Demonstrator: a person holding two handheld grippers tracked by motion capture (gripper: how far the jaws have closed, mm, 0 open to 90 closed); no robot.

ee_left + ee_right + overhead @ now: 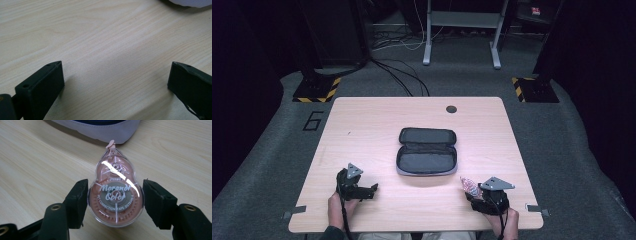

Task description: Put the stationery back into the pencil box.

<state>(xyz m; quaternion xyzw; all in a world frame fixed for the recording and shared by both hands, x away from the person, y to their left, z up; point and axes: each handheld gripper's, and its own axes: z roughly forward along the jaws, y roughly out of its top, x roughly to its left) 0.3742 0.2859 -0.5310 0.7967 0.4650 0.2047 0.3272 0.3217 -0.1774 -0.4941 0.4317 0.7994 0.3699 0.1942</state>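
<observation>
Right gripper [115, 195]: jaws pinch the wide round body of the tape dispenser from both sides; the pads press against its clear shell. In the high view it sits at the near right of the table, with a hand behind it and a grey plate on top.
Tape dispenser [115, 195]: a pink, pear-shaped correction tape in a clear case, printed "Morandi Color". Its narrow tip points away from the gripper toward the case. In the high view [470, 186] it shows as a small pink shape sticking out from the right gripper toward the left and far side, near the right near corner of the case.
Tape tip: close to the pale rim of the case in the right gripper view; whether it touches cannot be told.
Left gripper [116, 75]: jaws spread wide, with bare wood between them. In the high view [371, 189] it is low at the near left of the table, pointing right.
Case [427, 151]: a dark zip pouch lying open at the middle of the table, lid half on the far side, tray half on the near side, grey lining up. Its pale edge shows at the top of both gripper views.
Table [362, 125]: light wood, with a small dark round hole near the far edge.
Floor: grey carpet, with cables and stand feet beyond the table.
</observation>
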